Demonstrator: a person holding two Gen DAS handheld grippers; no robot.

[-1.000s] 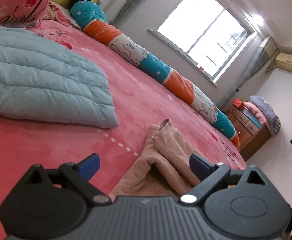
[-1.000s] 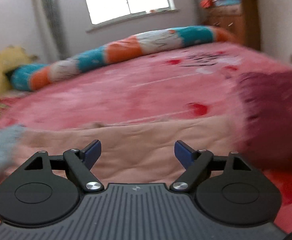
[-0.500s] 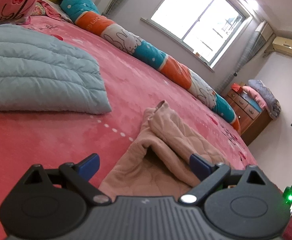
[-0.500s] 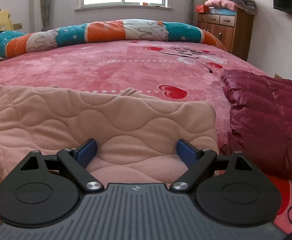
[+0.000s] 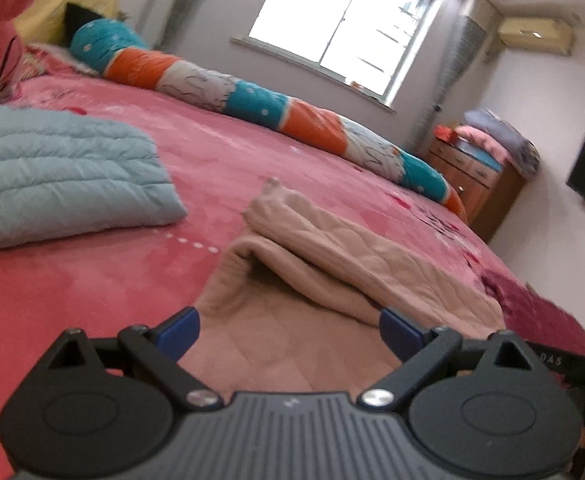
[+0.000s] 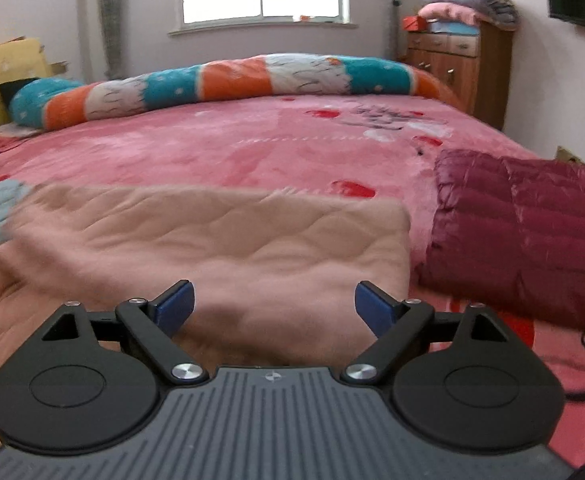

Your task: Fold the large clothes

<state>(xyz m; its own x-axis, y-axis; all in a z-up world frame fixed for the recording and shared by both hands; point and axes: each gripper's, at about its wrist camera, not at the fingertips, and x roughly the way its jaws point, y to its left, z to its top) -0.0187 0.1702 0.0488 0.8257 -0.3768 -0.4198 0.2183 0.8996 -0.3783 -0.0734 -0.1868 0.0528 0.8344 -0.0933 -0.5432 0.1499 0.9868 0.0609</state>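
Beige quilted garment (image 6: 220,240): partly folded, on the pink bed (image 6: 252,148). My left claw (image 5: 288,326) and right claw (image 6: 274,306) gape wide, empty. Risk: pinching one layer, undoing the fold.

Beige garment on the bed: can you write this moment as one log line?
beige garment: partly folded on pink bed | left claw: open, empty | right claw: open, empty
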